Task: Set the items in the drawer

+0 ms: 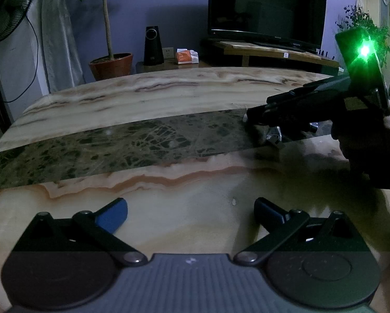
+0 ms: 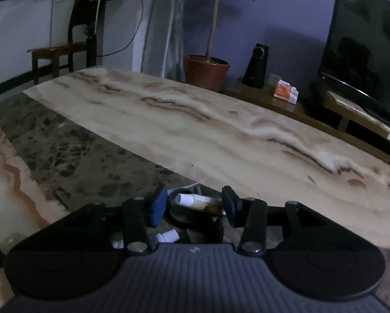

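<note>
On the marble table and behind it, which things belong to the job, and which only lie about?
Job: small white-capped tube between the right gripper jaws; left gripper, open.
Lying about: potted plant, speaker, television, tissue pack, fan.

Both views are dim and bluish, with fisheye bending at the edges; a green lamp (image 1: pixel 365 50) flares above the marble table (image 1: pixel 169 91).

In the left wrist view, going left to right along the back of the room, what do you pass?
Standing fan → potted plant → black speaker → wall socket → orange tissue pack → television → the right claw with its green light.
</note>
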Demonstrator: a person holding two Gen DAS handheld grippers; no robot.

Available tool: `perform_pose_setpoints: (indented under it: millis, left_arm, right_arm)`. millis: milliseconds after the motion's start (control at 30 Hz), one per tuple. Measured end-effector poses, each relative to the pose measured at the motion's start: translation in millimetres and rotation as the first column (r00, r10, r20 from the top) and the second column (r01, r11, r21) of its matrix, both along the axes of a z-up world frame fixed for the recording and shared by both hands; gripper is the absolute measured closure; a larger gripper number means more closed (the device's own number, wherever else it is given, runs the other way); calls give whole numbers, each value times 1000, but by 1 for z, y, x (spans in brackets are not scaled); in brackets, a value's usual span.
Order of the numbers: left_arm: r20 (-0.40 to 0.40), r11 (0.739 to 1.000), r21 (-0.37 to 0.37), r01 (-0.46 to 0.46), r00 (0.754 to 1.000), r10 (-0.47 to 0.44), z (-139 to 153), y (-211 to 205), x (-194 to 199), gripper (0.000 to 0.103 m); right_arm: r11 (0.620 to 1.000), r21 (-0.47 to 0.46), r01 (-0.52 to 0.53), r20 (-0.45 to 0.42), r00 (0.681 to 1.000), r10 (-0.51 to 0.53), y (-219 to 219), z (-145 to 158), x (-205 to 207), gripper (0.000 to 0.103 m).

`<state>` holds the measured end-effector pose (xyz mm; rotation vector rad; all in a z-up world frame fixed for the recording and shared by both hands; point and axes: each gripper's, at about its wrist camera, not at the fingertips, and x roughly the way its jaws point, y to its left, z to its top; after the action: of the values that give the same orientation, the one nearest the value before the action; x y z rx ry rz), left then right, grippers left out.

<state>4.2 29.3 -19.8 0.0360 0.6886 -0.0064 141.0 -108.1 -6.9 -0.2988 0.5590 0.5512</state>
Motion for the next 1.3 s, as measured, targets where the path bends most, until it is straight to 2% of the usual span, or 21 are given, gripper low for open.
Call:
perform_pose_setpoints:
  millis: [100, 200, 300, 567, 733, 867, 1000, 1200, 1300]
  left_arm:
    - [0, 1000, 0, 0, 1000, 0, 0, 0, 0, 0]
    - [0, 1000, 0, 0, 1000, 0, 0, 0, 0, 0]
    - [0, 1000, 0, 0, 1000, 0, 0, 0, 0, 0]
    - [0, 1000, 0, 0, 1000, 0, 0, 0, 0, 0]
    - [0, 1000, 0, 0, 1000, 0, 0, 0, 0, 0]
    - [0, 1000, 0, 0, 1000, 0, 0, 0, 0, 0]
    - [0, 1000, 0, 0, 1000, 0, 0, 0, 0, 0]
    - [0, 1000, 0, 0, 1000, 0, 0, 0, 0, 0]
    - [0, 1000, 0, 0, 1000, 0, 0, 0, 0, 0]
  right_arm:
    - [999, 31, 7, -19, 1000, -7, -5, 2, -3, 55]
    - [1000, -8, -25, -27, 999, 25, -8, 6, -14, 56]
    - [995, -78, -55, 22, 998, 57, -13, 9, -30, 56]
    - [997, -59, -42, 41, 998, 44, -43, 24, -50, 56]
    - [1000, -2, -15, 12, 1000, 16, -50, 27, -48, 55]
    - [999, -17, 30, 15, 999, -30, -54, 20, -39, 55]
    - [998, 56, 41, -40, 998, -39, -64, 16, -26, 53]
    - [993, 114, -16, -80, 996, 25, -66, 11, -21, 48]
    - [985, 172, -10, -86, 996, 25, -69, 12, -22, 47]
